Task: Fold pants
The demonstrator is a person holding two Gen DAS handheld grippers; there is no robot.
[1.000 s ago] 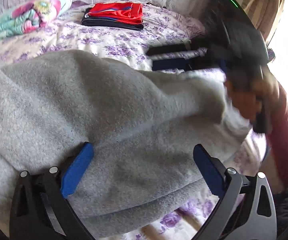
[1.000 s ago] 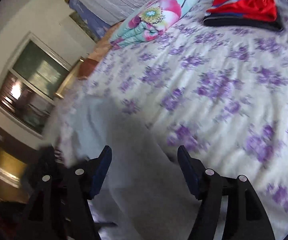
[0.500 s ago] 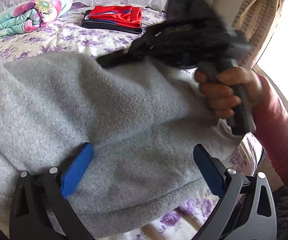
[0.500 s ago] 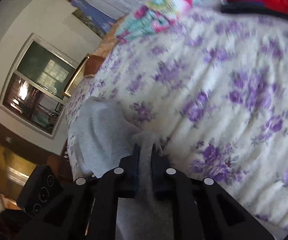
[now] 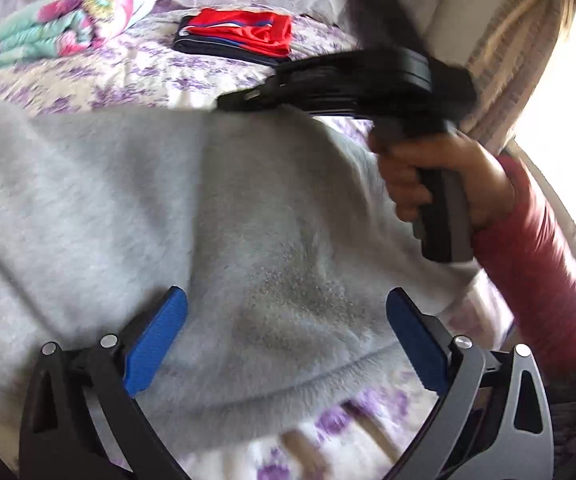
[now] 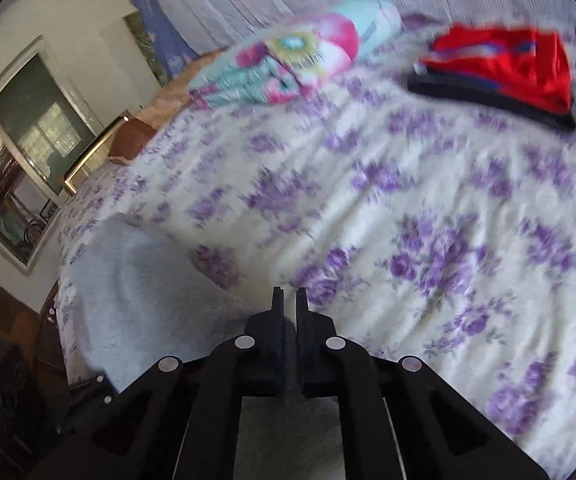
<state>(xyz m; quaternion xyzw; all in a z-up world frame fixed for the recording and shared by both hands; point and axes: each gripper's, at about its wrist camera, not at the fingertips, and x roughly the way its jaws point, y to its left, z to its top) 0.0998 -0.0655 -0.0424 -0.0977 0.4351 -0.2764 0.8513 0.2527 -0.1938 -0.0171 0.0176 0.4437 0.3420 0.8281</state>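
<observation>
Left tongs (image 5: 286, 340) hang spread wide over the near hem of the grey fleece pants (image 5: 136, 208), their blue pads (image 5: 154, 340) clear of the cloth on either side and gripping nothing, probably waiting to take a second hold. Those pants lie heaped along the near edge of the bed (image 6: 427, 208), on its sheet printed with purple flowers. Further right, the right tongs (image 6: 289, 300) are pinched nearly closed on a fold of the grey fabric, which shows between the fingers in their own view; seen from the left wrist, they lift the cloth's upper edge into a ridge, apparently to carry it over for a fold. A hand (image 5: 435, 176) in a red sleeve (image 5: 535, 264) grips their handle. At the bed's far edge sit a rolled floral quilt (image 6: 288, 64) and a stack of folded red and dark garments (image 6: 503, 68), well clear of the work.
</observation>
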